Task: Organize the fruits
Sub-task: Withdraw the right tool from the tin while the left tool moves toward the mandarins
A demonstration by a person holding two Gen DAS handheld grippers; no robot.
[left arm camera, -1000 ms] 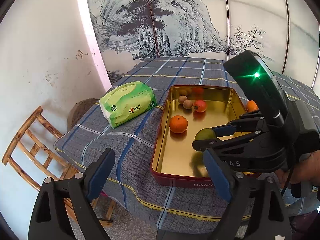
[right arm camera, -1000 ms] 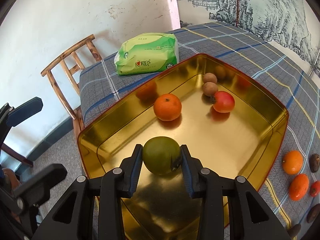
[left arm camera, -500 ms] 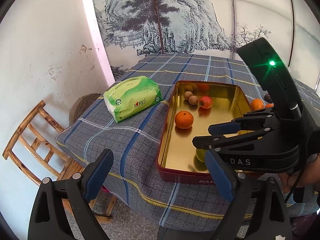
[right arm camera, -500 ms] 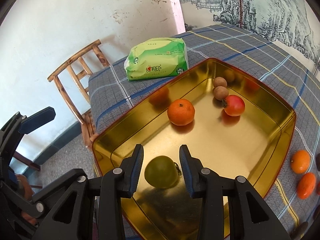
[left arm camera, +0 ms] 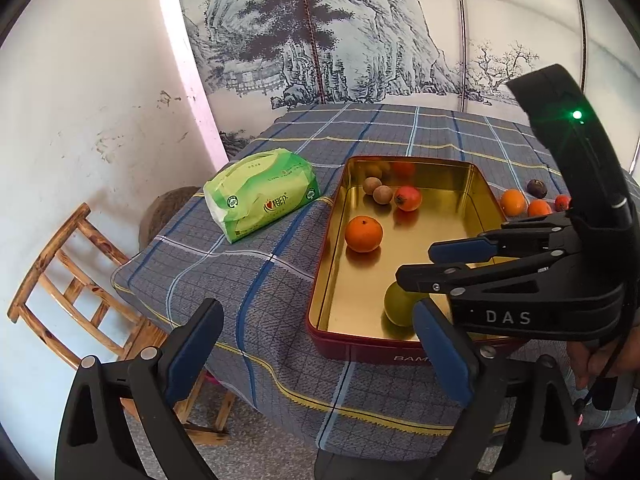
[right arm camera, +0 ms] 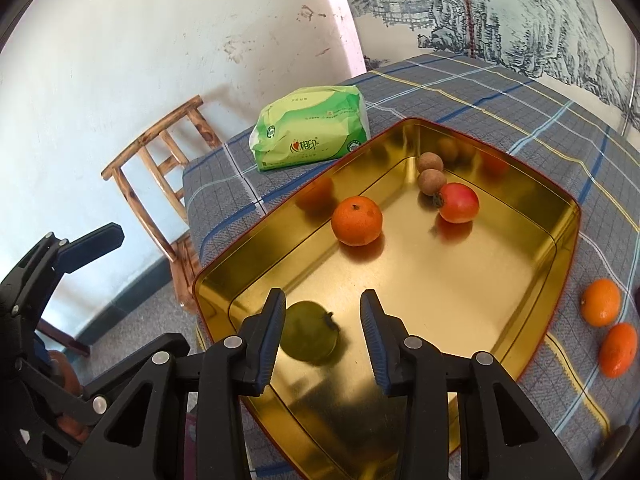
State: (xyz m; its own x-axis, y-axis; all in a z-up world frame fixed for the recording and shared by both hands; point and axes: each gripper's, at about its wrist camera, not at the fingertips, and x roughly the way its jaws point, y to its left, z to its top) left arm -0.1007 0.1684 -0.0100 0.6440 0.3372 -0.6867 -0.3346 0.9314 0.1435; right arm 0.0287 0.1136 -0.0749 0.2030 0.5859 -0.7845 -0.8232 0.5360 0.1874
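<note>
Right tongs [right arm camera: 322, 330] apart over the green fruit [right arm camera: 308, 332], left tongs [left arm camera: 316, 350] opening on nothing

The green fruit lies free in the near corner of the gold tin [right arm camera: 568, 216] on the surface [left arm camera: 256, 264], with 1 orange [right arm camera: 356, 220], 1 red fruit [right arm camera: 458, 202] and 2 brown fruits [right arm camera: 431, 182] farther back; 2 oranges [right arm camera: 600, 302] lie outside

- A lived-in home, a plain dining corner by the look of it
- The bench [left arm camera: 280, 248] wears a grey-blue checked cloth that hangs over its edge
- A rough wooden chair [left arm camera: 68, 280] stands beside it, against a scuffed white wall [left arm camera: 88, 80]
- An ink landscape screen [left arm camera: 340, 32] of mountains and pines fills the back
- A green pack of tissues [right arm camera: 308, 132] and a gold tin [right arm camera: 560, 240] of fruit sit on the cloth
</note>
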